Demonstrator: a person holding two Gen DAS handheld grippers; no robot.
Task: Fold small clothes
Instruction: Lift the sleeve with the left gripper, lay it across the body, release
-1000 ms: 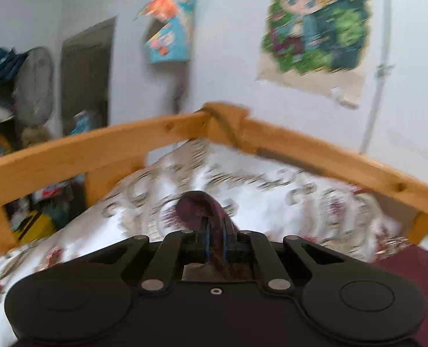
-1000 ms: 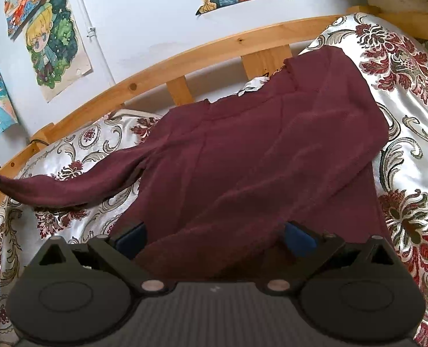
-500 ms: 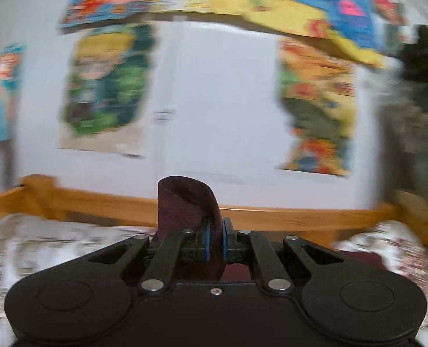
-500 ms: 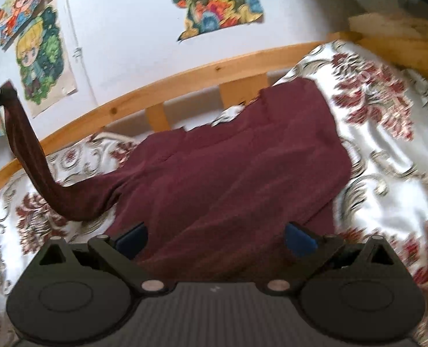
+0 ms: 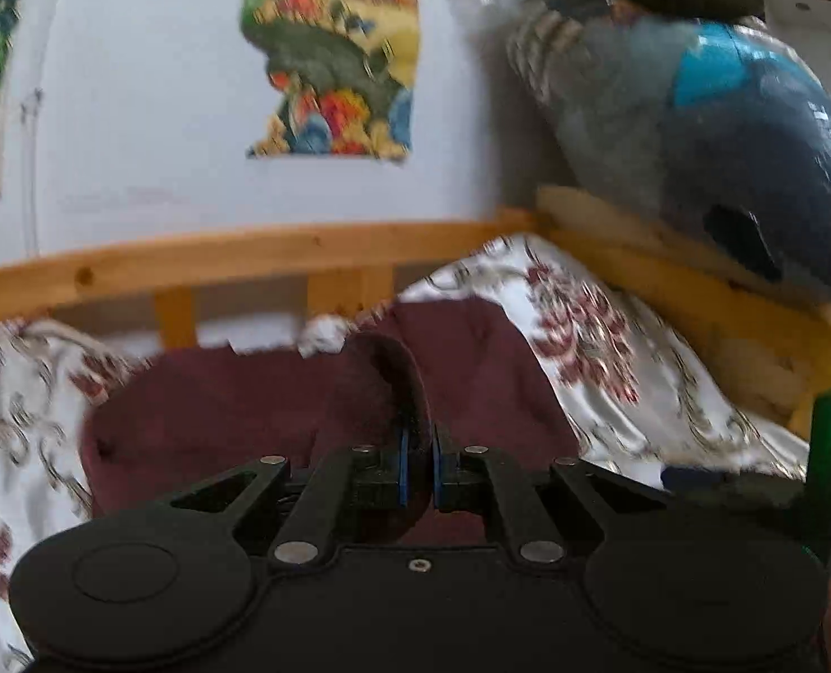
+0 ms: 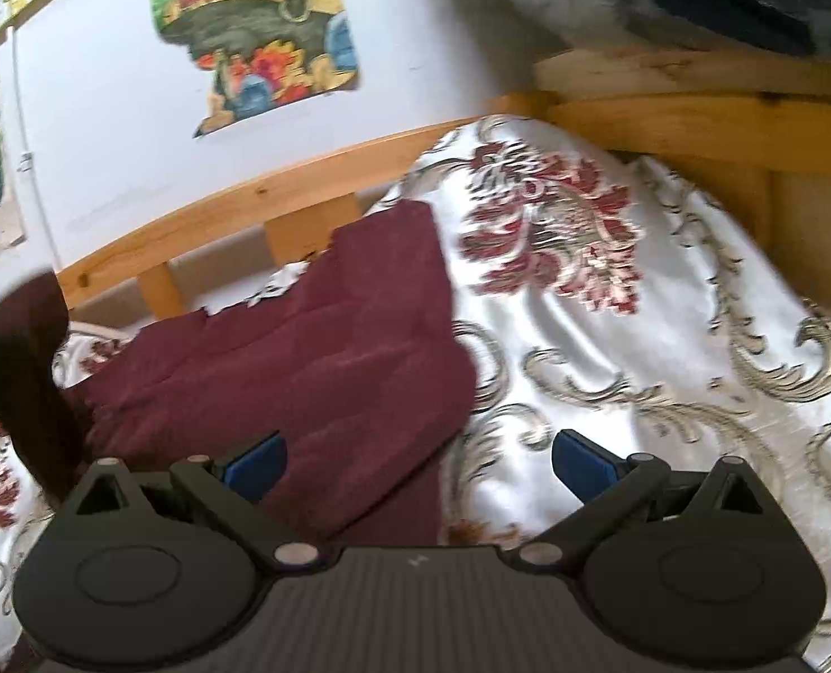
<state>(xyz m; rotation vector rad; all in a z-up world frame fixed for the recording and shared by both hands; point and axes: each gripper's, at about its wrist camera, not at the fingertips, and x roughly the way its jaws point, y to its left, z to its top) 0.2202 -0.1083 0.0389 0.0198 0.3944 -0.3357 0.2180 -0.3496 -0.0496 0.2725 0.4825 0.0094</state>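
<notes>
White wall with bright posters [image 5: 331,56] stands behind the bed [image 6: 611,336]. On its flowery cover, near the wooden rail [image 5: 235,258] at the back edge, lies the dark red sweater [image 6: 314,370]. The left tool [image 5: 418,468] is pressed together, pinching the sweater's sleeve [image 5: 393,381]. The right tool [image 6: 418,462] is spread wide over the sweater's right edge, holding nothing.
</notes>
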